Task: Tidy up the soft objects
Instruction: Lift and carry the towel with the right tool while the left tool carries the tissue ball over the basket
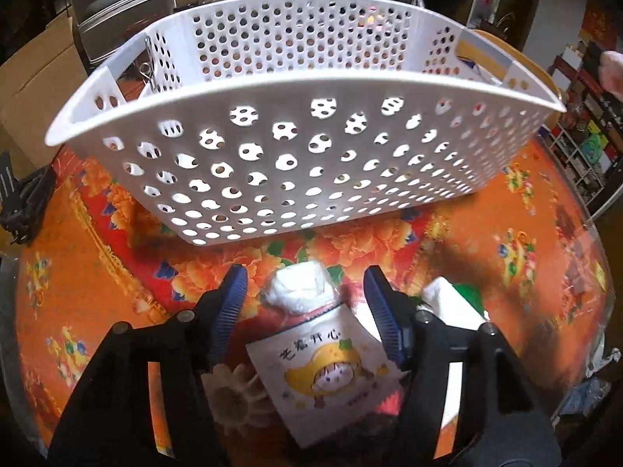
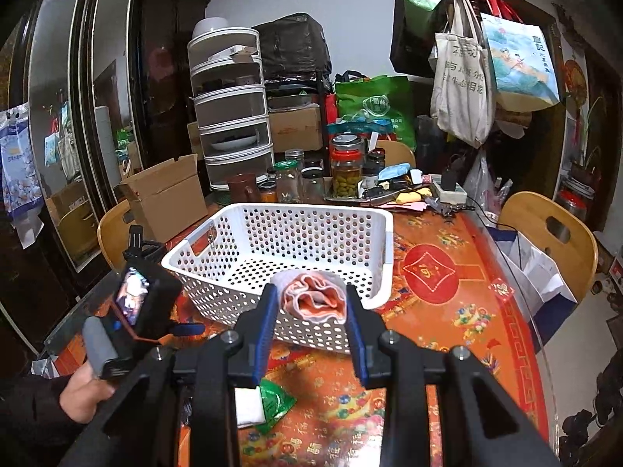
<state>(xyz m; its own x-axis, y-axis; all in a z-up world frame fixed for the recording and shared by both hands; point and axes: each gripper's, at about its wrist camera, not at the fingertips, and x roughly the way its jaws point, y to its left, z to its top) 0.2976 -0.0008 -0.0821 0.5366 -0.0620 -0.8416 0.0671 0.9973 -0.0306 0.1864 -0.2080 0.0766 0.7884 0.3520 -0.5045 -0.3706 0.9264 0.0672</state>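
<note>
In the left wrist view the left gripper (image 1: 305, 303) sits low in the frame, its fingers (image 1: 233, 303) spread to either side of a tissue pack (image 1: 331, 373) printed with a cartoon, which lies flat on the counter (image 1: 506, 241); the pads do not press it. A second white packet (image 1: 451, 303) lies just right of the fingers. Bare counter separates them from the white perforated basket (image 1: 296, 163) filling the upper frame. In the right wrist view the right gripper (image 2: 311, 303) pinches a folded pink cloth (image 2: 315, 297) at centre frame, over the basket's near rim. The basket's floor looks bare. Jars (image 2: 344, 167) crowd the counter's far edge.
</note>
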